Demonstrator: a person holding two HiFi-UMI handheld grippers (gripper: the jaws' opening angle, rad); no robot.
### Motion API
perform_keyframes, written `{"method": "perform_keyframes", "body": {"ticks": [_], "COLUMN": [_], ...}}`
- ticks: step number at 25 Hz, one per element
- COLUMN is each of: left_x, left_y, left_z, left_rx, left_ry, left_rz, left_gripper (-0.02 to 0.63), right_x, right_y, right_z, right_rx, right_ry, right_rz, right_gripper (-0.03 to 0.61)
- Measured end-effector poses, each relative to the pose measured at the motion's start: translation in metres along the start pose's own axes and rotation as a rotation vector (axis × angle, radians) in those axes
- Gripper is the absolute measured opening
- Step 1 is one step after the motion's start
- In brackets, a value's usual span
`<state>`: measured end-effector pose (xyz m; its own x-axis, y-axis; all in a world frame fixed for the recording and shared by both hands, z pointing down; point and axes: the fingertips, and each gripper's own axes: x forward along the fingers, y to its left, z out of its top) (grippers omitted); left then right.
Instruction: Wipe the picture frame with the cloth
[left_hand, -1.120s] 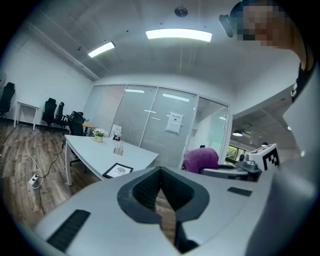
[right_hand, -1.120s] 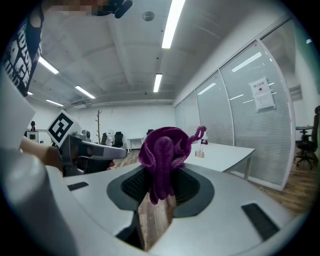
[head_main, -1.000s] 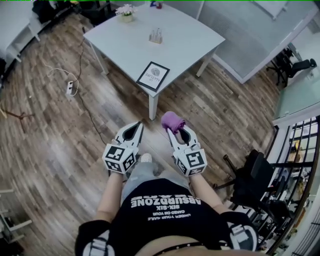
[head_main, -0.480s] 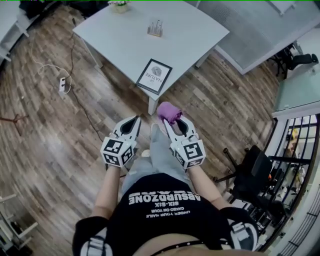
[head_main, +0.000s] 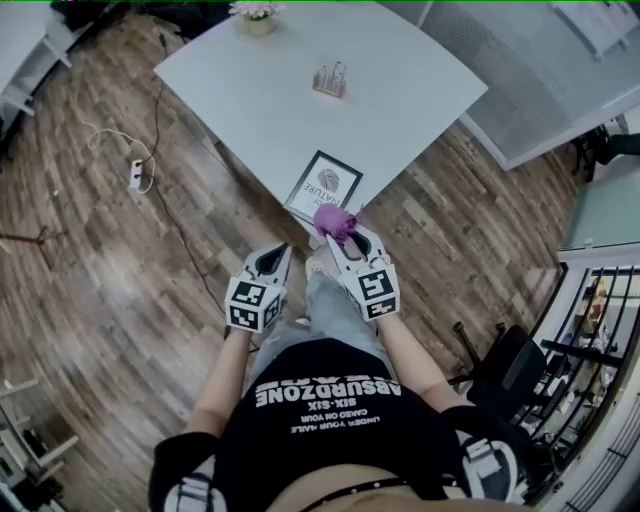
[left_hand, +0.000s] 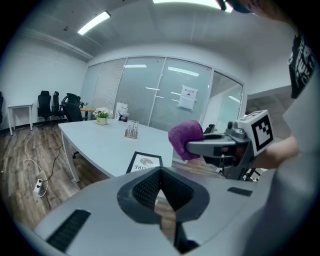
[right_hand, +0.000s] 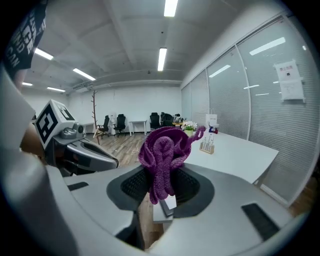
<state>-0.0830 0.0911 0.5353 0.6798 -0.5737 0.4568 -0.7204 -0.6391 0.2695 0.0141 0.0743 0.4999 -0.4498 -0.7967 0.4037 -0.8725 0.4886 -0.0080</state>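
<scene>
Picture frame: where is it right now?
Head view, centre: the picture frame lies flat at the white table's near corner, just ahead of the purple cloth in the right gripper.

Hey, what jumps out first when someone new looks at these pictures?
The purple cloth bunched in the right tool, mid-picture in the head view. Just beyond it, a black picture frame lies flat at the near corner of the white table. The left tool beside it is shut and empty.

The picture frame (head_main: 325, 186) lies at the tabletop's (head_main: 250, 90) near corner. Beyond the frame stands a rack (head_main: 330, 80), farther beyond a flower pot (head_main: 257, 17). The cloth (head_main: 335, 222) is just before it.
</scene>
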Motion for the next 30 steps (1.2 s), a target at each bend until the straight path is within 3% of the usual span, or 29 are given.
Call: {"method": "perform_keyframes", "body": {"ticks": [5, 21, 25, 30], "left_x": [0.05, 0.13, 0.142, 0.146], "left_y": [0.033, 0.101, 0.104, 0.104], "left_z": [0.002, -0.039, -0.059, -0.061], "left_rx": [0.04, -0.019, 0.02, 0.051], "left_ry": [0.055, 0.263, 0.356, 0.427], "left_rz": [0.071, 0.244, 0.245, 0.256], "left_gripper": [0.012, 0.012, 0.012, 0.014], "right_x": [0.063, 0.17, 0.179, 0.183], "right_y": [-0.022, -0.009, -0.006, -0.005], "right_z": [-0.008, -0.073, -0.096, -0.102], "right_rx": [-0.053, -0.324, -0.39, -0.404], "right_ry": [0.082, 0.347, 0.426, 0.432], "right_rz": [0.106, 0.437, 0.454, 0.432], "right_gripper": [0.121, 0.123, 0.123, 0.12]}}
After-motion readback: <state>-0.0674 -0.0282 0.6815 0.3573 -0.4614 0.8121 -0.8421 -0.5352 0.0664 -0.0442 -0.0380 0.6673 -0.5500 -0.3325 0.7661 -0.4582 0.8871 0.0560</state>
